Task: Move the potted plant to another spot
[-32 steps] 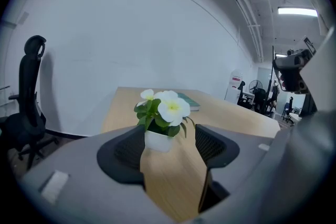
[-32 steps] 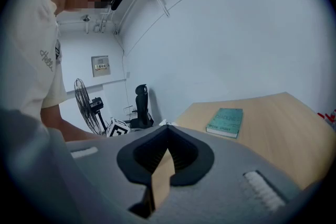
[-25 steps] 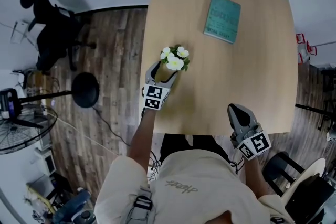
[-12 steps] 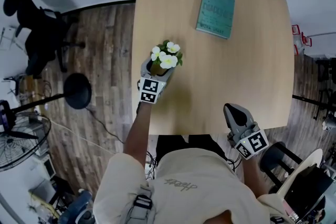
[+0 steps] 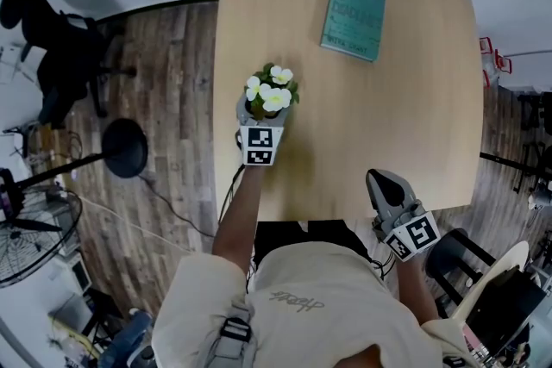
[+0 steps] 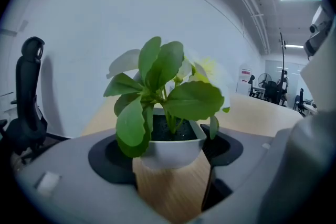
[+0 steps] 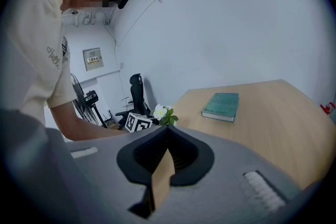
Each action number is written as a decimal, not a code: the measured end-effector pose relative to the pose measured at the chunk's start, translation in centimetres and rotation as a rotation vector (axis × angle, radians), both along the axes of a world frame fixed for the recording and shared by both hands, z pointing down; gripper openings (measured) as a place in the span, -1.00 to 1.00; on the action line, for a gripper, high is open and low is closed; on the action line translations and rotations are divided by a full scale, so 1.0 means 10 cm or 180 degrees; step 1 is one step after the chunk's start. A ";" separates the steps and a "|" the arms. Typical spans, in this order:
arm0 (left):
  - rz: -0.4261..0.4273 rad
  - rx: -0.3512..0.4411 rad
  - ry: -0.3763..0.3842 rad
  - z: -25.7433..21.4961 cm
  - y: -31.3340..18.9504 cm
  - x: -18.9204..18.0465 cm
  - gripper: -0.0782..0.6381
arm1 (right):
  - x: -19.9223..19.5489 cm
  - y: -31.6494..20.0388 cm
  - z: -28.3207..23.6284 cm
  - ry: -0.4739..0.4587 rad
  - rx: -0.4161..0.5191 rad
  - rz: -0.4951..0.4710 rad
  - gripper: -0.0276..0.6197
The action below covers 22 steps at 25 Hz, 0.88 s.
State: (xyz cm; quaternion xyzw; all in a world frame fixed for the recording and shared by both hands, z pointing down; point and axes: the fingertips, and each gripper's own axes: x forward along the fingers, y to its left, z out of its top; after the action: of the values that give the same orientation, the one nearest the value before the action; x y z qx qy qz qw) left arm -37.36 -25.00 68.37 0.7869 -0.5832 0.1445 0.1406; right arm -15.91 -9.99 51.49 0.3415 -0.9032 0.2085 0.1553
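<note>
The potted plant (image 5: pixel 270 95), white flowers and green leaves in a small white pot (image 6: pixel 170 147), stands on the wooden table (image 5: pixel 405 116) near its left edge. My left gripper (image 5: pixel 260 112) reaches in from the near side with a jaw on each side of the pot. Its jaws have just been opening, and table wood shows beside the pot's right wall. My right gripper (image 5: pixel 385 183) hovers at the table's near edge, shut and empty; in the right gripper view its tips (image 7: pixel 167 134) meet, with the plant (image 7: pixel 163 113) far off to the left.
A teal book (image 5: pixel 353 17) lies at the table's far side. Left of the table, on the wood floor, are a black office chair (image 5: pixel 52 39), a round black stand base (image 5: pixel 125 148) and a fan (image 5: pixel 34 220). Another chair (image 5: pixel 483 306) stands at the lower right.
The left gripper has swung from a slant at the pot's lower left to straight behind it, drifting slightly nearer with the plant between its jaws. The right gripper has stayed put.
</note>
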 end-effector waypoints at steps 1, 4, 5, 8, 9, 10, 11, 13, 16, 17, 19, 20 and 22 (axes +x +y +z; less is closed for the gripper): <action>-0.0024 -0.0004 0.0012 0.01 -0.03 0.00 0.27 | 0.02 0.00 0.01 0.0006 -0.0004 0.0012 -0.91; -0.0040 -0.0025 -0.0047 0.04 -0.06 0.00 0.22 | 0.06 0.02 0.03 0.0022 -0.0019 0.0046 -0.91; -0.0041 -0.0025 -0.0070 0.04 -0.06 0.00 0.20 | 0.08 0.02 0.03 0.0023 -0.0024 0.0057 -0.91; -0.0032 -0.0039 -0.0062 0.05 -0.06 0.00 0.18 | 0.09 0.02 0.03 0.0007 -0.0017 0.0070 -0.91; -0.0024 -0.0047 -0.0056 0.05 -0.06 0.00 0.19 | 0.08 0.01 0.02 -0.0002 -0.0010 0.0065 -0.91; -0.0013 -0.0053 -0.0061 0.05 -0.06 -0.01 0.20 | 0.07 0.02 0.02 -0.0010 -0.0005 0.0057 -0.91; 0.0000 -0.0053 -0.0076 0.04 -0.05 -0.01 0.21 | 0.06 0.02 0.02 -0.0017 -0.0001 0.0047 -0.91; 0.0026 -0.0022 -0.0105 0.00 -0.02 -0.02 0.22 | 0.04 0.04 0.02 -0.0031 0.0001 0.0029 -0.91; 0.0044 0.0035 -0.0113 -0.09 0.01 -0.03 0.22 | 0.03 0.08 0.02 -0.0051 0.0011 0.0016 -0.91; 0.0045 0.0042 -0.0104 -0.11 0.03 -0.03 0.22 | 0.03 0.09 0.02 -0.0057 0.0015 0.0015 -0.91; 0.0039 0.0048 -0.0074 -0.16 0.06 -0.04 0.22 | 0.03 0.11 0.02 -0.0066 0.0022 0.0015 -0.91; 0.0030 0.0052 -0.0049 -0.19 0.08 -0.05 0.22 | 0.03 0.12 0.01 -0.0072 0.0030 0.0015 -0.91; 0.0009 0.0062 -0.0011 -0.25 0.14 -0.07 0.22 | 0.02 0.13 -0.02 -0.0095 0.0061 0.0015 -0.91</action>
State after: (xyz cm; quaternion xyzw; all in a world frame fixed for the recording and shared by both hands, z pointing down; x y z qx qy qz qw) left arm -38.04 -23.64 65.92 0.7888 -0.5837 0.1404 0.1317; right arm -15.68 -8.73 51.32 0.3419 -0.9066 0.2053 0.1381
